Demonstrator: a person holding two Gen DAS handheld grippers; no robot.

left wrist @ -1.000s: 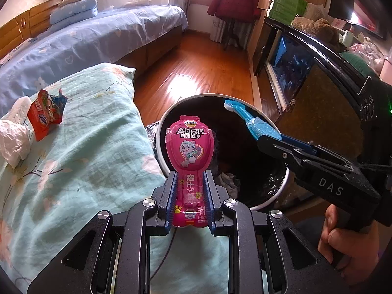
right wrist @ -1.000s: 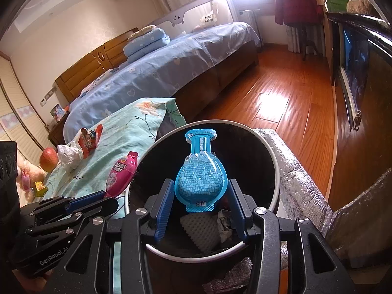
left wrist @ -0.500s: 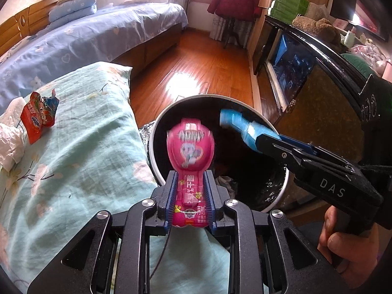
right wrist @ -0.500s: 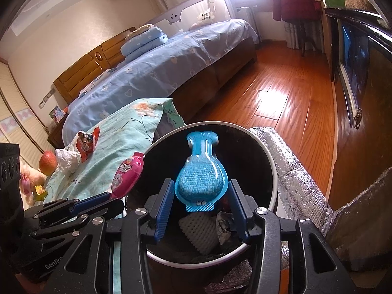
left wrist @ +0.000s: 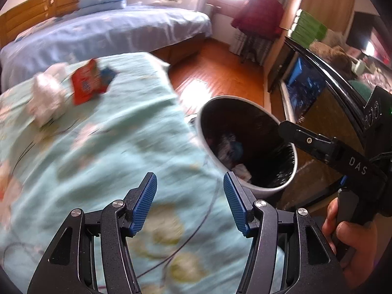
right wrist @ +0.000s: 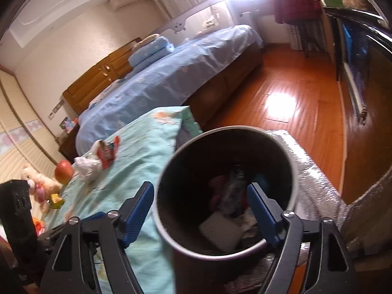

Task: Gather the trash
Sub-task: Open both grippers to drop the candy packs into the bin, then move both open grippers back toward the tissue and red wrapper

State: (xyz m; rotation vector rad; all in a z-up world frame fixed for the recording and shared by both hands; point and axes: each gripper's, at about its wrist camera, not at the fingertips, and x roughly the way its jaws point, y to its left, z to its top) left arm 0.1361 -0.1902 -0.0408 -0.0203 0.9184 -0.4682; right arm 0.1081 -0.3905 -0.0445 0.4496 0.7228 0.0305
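The left gripper (left wrist: 189, 196) hung over the teal quilt (left wrist: 103, 147) beside the bin (left wrist: 289, 183); its jaws had just been opening and stood apart with nothing between them. The right gripper (right wrist: 199, 205) hung over the bin (right wrist: 169, 171), jaws likewise just opened, wide and empty. Looking straight down, the right view showed the rubbish in the bin's bottom, blurred pink, blue and white pieces (right wrist: 227, 203); the left view caught only a corner of that pile. A red wrapper (left wrist: 85, 85) and a crumpled tissue (left wrist: 46, 100) lay touching on the quilt. Only the right view showed an apple (right wrist: 63, 171) and a plush toy (right wrist: 39, 181) beyond them. Only the left view showed the hand (left wrist: 352, 240) holding the right gripper's handle.
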